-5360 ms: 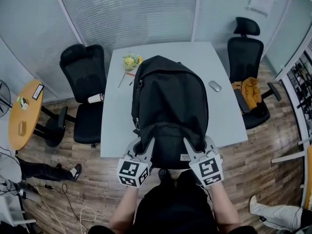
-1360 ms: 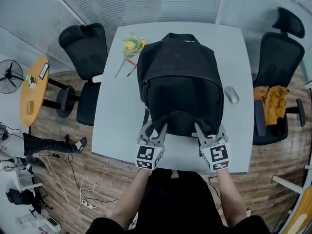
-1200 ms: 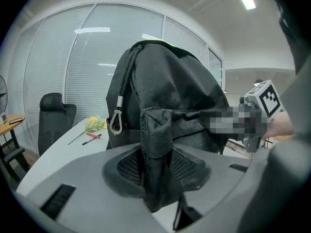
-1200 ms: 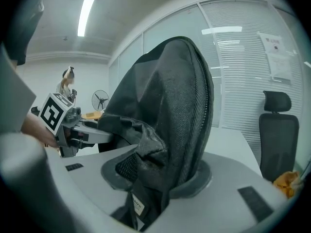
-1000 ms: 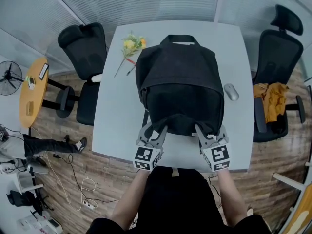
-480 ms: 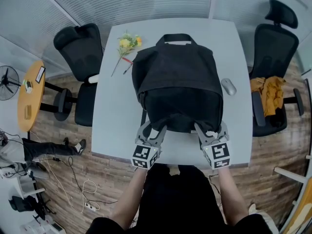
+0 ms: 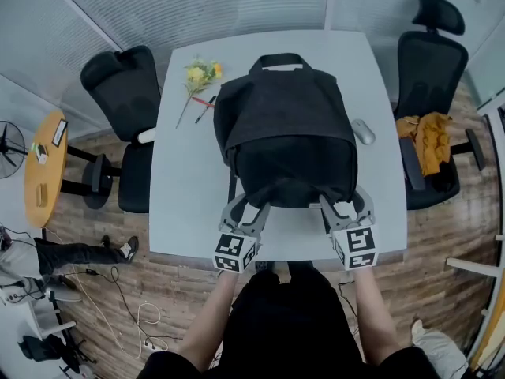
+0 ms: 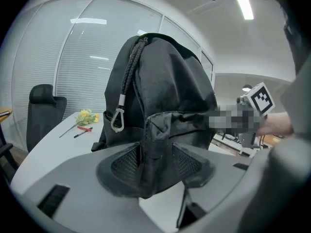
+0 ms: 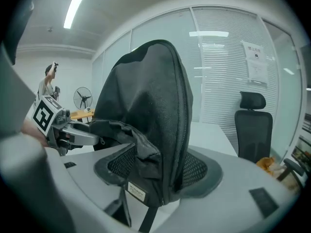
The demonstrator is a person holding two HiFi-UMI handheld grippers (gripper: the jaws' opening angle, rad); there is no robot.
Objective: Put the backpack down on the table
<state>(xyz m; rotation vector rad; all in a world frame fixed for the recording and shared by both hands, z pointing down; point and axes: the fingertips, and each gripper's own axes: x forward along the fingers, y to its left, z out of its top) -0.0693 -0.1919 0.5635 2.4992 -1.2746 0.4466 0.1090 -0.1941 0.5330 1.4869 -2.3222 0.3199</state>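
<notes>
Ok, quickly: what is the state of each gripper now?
Left gripper: jaws opening, backpack corner between them.
Right gripper: jaws opening, backpack corner between them.

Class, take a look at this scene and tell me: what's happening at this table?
A person at a grey table holds a claw in each hand. A black backpack stands upright on the table. The left claw and the right claw each have a bottom corner of it between their jaws. Both pairs of jaws are opening, so the bag looks set down and about to be released. Flowers and a mouse lie beside it.
</notes>
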